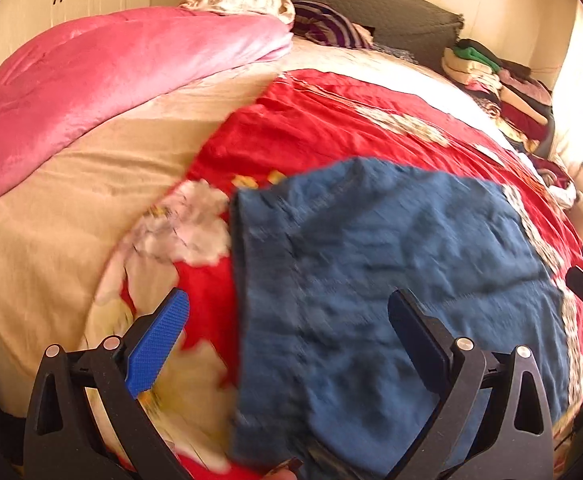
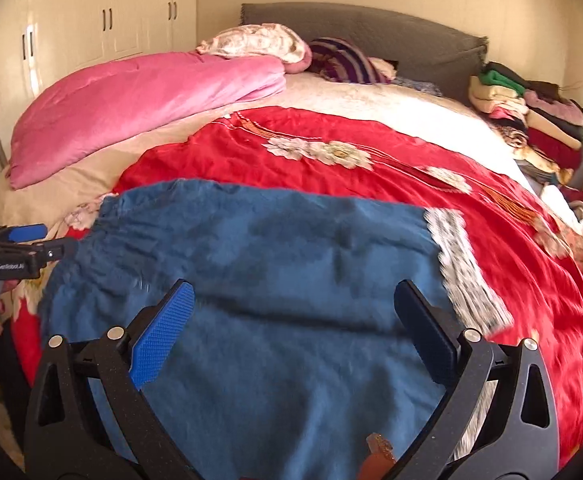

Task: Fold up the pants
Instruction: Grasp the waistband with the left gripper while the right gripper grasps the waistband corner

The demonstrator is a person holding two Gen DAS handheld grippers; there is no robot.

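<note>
Left wrist view, left to right: pink quilt (image 1: 103, 80) folded in the upper left of the frame, on a beige sheet (image 1: 51, 220). My left gripper (image 1: 287, 312) sits at bottom centre, jaws spread wide, nothing between them; the ribbed blue pad (image 1: 157, 346) is on the left finger. Blue pants (image 1: 371, 280) lie flat on the red floral bedspread (image 1: 331, 120), filling centre to lower right, left edge just beside the pad side, image blurred. Stacked folded clothes (image 1: 491, 76) in the upper right. At the right edge, a black piece I take for my right gripper, too cropped to be sure.

Right wrist view: white wardrobe (image 2: 91, 20) upper left, pink quilt (image 2: 139, 108) below it. Left gripper (image 2: 15, 248) pokes in at the left edge, beside the pants' gathered waistband; can't tell if it touches. Pants (image 2: 271, 280) spread across centre. Right gripper (image 2: 293, 300) at bottom centre, jaws wide apart, empty, over the pants. Grey headboard (image 2: 371, 32) top centre, clothes pile (image 2: 531, 112) upper right.
</note>
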